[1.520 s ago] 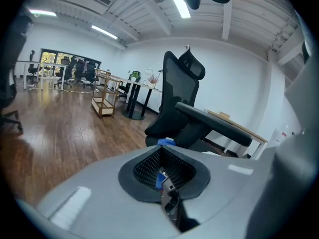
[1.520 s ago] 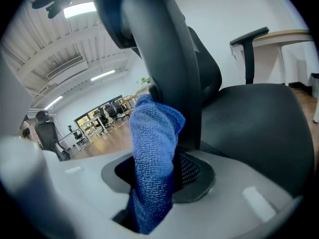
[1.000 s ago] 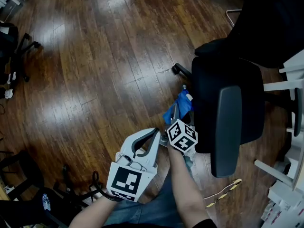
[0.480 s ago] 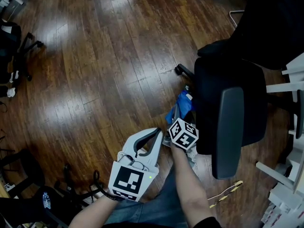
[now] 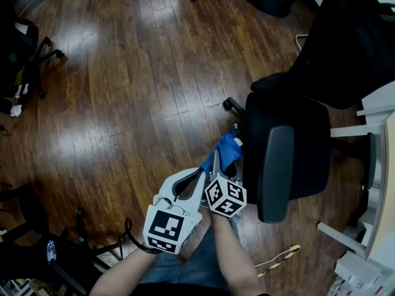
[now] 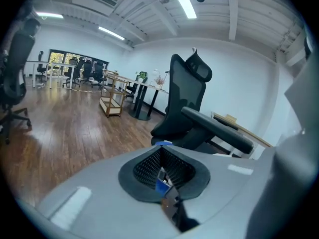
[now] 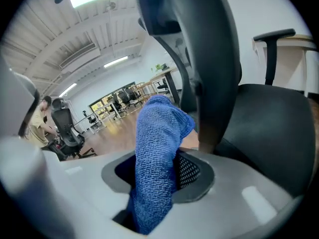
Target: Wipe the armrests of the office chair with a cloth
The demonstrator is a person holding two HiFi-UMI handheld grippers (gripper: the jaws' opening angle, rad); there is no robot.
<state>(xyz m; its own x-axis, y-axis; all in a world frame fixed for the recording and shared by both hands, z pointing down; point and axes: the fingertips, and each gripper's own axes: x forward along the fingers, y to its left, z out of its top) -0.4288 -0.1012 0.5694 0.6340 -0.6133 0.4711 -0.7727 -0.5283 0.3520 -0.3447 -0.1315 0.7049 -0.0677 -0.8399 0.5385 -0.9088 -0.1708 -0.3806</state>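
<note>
Right gripper [image 5: 216,167] clamping blue cloth [image 5: 226,148], holding it just beside near armrest [image 5: 274,171] of office chair [image 5: 308,137], above wood floor [image 5: 123,91]. Left gripper [image 5: 202,174] hovering alongside, jaws pressed together, empty.

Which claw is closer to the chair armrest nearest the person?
Right. The right claw, holding the blue cloth, sits just beside the armrest. The left claw is farther out, beyond the right one.
</note>
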